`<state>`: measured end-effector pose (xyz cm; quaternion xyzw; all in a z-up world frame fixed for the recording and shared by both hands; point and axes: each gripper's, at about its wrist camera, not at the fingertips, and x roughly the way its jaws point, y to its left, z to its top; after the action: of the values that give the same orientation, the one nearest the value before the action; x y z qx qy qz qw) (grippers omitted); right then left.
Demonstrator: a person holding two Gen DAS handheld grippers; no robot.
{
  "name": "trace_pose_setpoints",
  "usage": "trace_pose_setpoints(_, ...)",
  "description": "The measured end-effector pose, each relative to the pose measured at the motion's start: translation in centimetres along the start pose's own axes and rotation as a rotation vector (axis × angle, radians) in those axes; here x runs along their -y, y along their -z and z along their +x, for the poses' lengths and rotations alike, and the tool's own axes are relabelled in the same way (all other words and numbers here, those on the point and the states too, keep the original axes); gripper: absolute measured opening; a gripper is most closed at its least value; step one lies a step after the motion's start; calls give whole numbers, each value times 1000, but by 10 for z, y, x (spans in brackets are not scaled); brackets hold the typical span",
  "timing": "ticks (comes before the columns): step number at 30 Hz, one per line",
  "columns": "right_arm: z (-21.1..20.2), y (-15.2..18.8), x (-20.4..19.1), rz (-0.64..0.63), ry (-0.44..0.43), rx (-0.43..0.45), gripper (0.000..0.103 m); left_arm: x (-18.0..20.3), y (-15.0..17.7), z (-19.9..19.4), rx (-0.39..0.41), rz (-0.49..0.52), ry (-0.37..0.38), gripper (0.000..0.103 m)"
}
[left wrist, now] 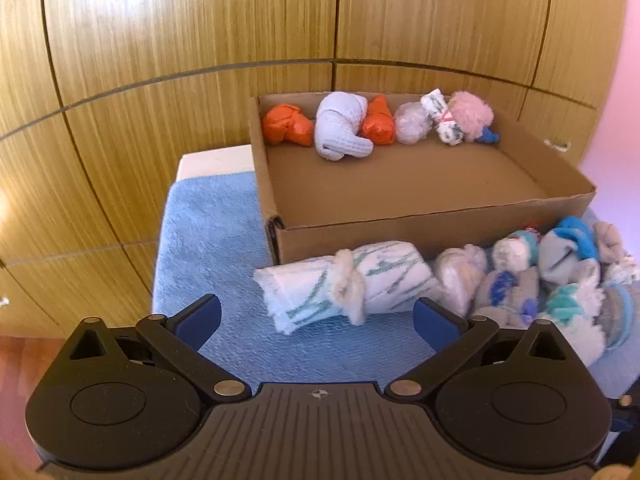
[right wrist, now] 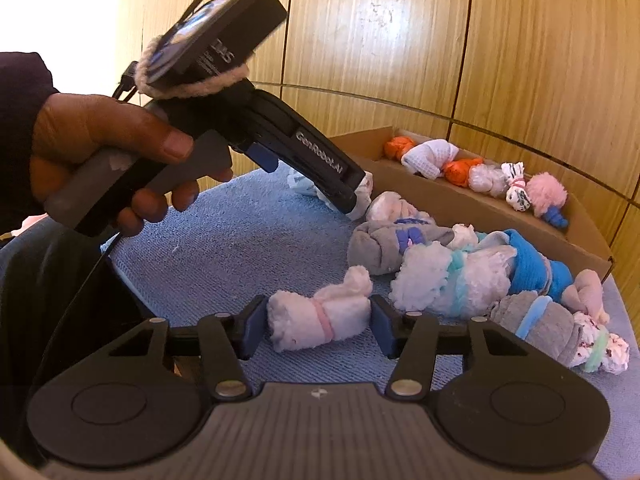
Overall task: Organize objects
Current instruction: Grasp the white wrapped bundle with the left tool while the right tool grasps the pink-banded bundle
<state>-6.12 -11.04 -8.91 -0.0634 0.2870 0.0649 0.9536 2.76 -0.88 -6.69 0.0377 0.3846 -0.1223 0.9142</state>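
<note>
Sock rolls, some boxed and most piled on the blue towel (left wrist: pixel 208 232).
Right gripper (right wrist: pixel 318 322), lower centre, pinches a pink-banded white roll (right wrist: pixel 318 320); left gripper (left wrist: pixel 318 316) hangs wide and empty before a striped roll (left wrist: pixel 344 286). Cardboard box (left wrist: pixel 400 236) sits upper right with seven bundles along its back wall.

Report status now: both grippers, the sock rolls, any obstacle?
Left gripper open, empty. Right gripper closed on pink-banded roll. Box half empty. Nothing in the way.
</note>
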Motion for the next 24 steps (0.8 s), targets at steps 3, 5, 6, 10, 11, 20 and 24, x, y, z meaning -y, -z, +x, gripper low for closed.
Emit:
trace_pose_setpoints(3,0,1,0,2,0,0,51,1,3,-6,-6,-21,26,102)
trace_pose_setpoints(5,1,1,0,2,0,1,51,1,3,-7,-19,-47,41,102)
trace_pose_setpoints(6,0,1,0,2,1,3,51,1,3,-8,-17,-59,49,102)
trace_pose_setpoints(10,1,1,0,3,0,3,51,5,1,-3,-15,-73,17,102)
trace_pose_setpoints(11,1,1,1,3,0,3,51,5,0,0,-19,-78,7,102)
trace_pose_setpoints(20,-1,2,1,9,2,5,51,0,9,2,-10,-54,-20,102)
trace_pose_setpoints(24,-1,1,1,10,5,7,51,2,13,-7,30,10,-10,102)
